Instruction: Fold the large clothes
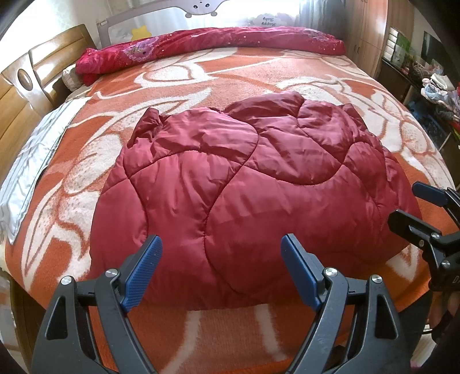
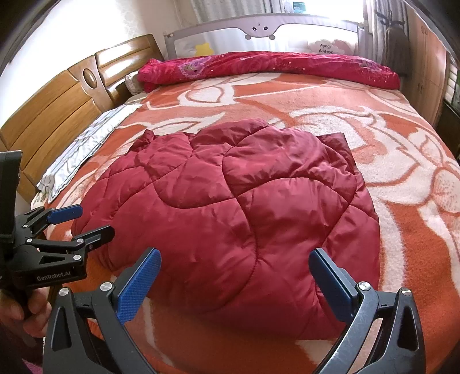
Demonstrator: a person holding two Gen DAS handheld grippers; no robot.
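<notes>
A dark red quilted padded garment (image 1: 235,184) lies folded into a thick bundle on the bed, also filling the middle of the right wrist view (image 2: 235,207). My left gripper (image 1: 221,244) hovers above its near edge, open, with nothing between the blue pads. My right gripper (image 2: 235,259) hangs over the near edge too, open and holding nothing. In the left wrist view the right gripper (image 1: 402,204) shows at the right edge of the garment. In the right wrist view the left gripper (image 2: 92,220) appears at the left, held by a hand (image 2: 28,310).
The bed carries an orange and cream patterned blanket (image 1: 201,80). A rolled red floral quilt (image 1: 207,46) lies along the far side below a grey bed rail (image 2: 258,26). A wooden headboard (image 2: 57,109) and a pale pillow (image 2: 83,146) are at the left; cluttered shelves (image 1: 431,86) at the right.
</notes>
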